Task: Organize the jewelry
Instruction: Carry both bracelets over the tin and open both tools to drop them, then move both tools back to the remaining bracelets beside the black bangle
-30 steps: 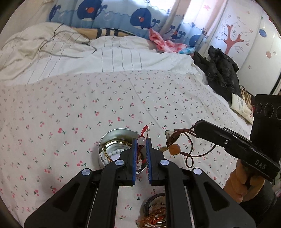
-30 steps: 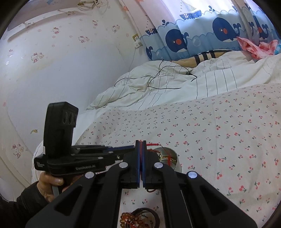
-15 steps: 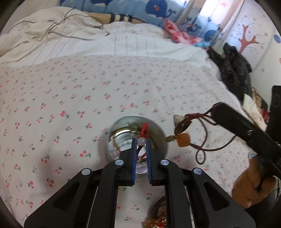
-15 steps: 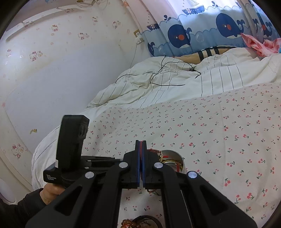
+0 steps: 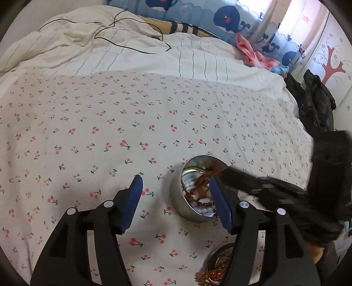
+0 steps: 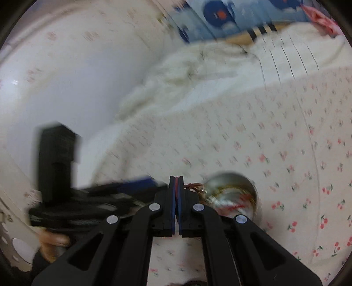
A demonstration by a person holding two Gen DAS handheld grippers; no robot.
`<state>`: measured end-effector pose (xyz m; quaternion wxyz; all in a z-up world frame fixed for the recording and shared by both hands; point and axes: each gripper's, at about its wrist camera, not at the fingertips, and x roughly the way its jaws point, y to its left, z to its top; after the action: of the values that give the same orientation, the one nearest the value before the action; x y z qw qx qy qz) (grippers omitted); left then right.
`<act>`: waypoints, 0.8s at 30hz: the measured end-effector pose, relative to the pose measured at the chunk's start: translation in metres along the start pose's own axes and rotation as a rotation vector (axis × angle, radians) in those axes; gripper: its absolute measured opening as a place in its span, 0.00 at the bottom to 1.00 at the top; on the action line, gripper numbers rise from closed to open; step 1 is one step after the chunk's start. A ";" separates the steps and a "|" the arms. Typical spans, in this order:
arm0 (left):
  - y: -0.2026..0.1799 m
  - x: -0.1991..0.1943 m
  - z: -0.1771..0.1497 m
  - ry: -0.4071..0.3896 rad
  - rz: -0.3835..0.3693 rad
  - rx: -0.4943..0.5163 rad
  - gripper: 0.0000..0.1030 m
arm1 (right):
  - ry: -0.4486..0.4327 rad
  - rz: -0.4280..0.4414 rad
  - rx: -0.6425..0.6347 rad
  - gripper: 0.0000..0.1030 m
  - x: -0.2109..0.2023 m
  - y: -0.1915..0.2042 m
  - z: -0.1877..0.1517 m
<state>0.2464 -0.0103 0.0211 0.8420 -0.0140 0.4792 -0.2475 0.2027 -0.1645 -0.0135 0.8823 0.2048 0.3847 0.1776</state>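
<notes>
right wrist view motion-blurred; beaded pile [image 5: 216, 272] cut off by bottom edge

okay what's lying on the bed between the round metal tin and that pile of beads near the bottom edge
Nothing lies there. In the left wrist view, only bare cherry-print sheet separates the metal tin from the amber bead pile, though the left gripper's finger hides part of it.

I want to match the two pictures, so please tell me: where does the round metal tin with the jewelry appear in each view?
Left wrist view: the metal tin stands on the cherry-print sheet, right of centre, low, by the right finger of the open left gripper.
Right wrist view: the tin, blurred, is just right of the shut right gripper, low.
Shared landmark: the whale-print curtain, at the top.
</notes>
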 end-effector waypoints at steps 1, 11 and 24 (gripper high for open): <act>0.000 -0.001 0.000 0.000 0.002 0.001 0.58 | 0.021 -0.045 -0.022 0.03 0.005 0.001 -0.001; -0.014 -0.001 -0.008 0.006 0.051 0.058 0.64 | -0.035 -0.311 -0.229 0.58 -0.022 0.023 -0.016; -0.040 -0.018 -0.050 -0.120 0.322 0.181 0.83 | -0.102 -0.379 -0.124 0.65 -0.078 0.003 -0.080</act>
<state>0.1825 -0.0268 0.0187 0.8956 0.1241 0.3998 -0.1504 0.0919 -0.1806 -0.0144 0.9292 0.0830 0.3596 0.0213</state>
